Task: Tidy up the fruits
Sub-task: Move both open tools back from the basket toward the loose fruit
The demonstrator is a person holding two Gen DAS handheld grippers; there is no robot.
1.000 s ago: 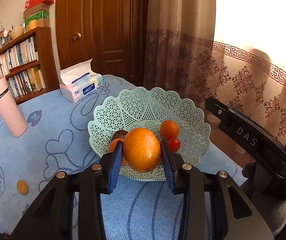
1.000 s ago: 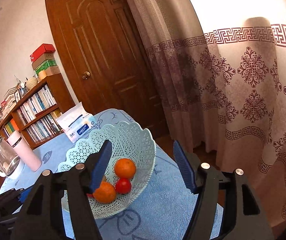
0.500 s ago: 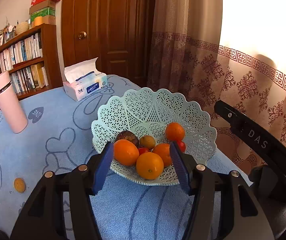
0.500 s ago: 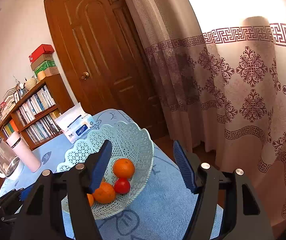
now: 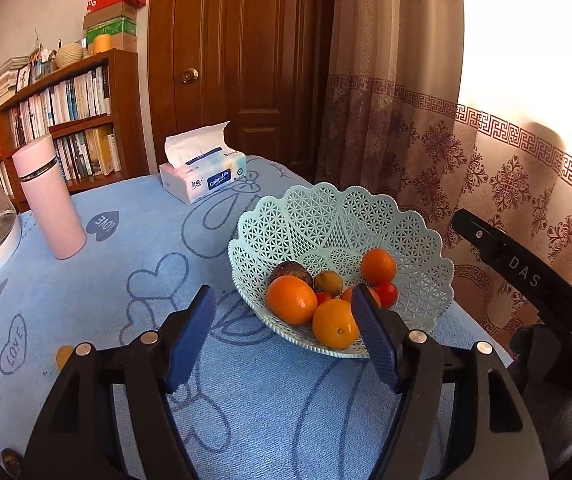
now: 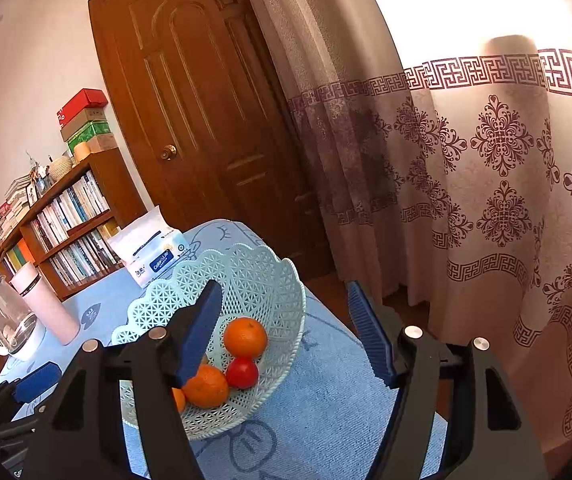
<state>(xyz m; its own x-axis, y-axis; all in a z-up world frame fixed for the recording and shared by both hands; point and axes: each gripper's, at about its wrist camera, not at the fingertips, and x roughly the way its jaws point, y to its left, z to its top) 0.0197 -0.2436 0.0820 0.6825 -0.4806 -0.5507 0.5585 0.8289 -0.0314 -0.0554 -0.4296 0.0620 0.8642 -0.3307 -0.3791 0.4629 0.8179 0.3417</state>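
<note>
Mostly done, judging by the pile: basket (image 5: 414, 232) on the desk (image 5: 133, 264) already holding four oranges (image 5: 292, 299), two tomatoes (image 5: 386, 294), a dark fruit (image 5: 290, 271) and a small yellowish one (image 5: 328, 281). Left to gather, seemingly: one small orange fruit (image 5: 64, 356) lying on the desk well apart from the basket, near the left gripper (image 5: 283, 336). Jaws wide on both left and right gripper (image 6: 286, 330), nothing held in either.
</note>
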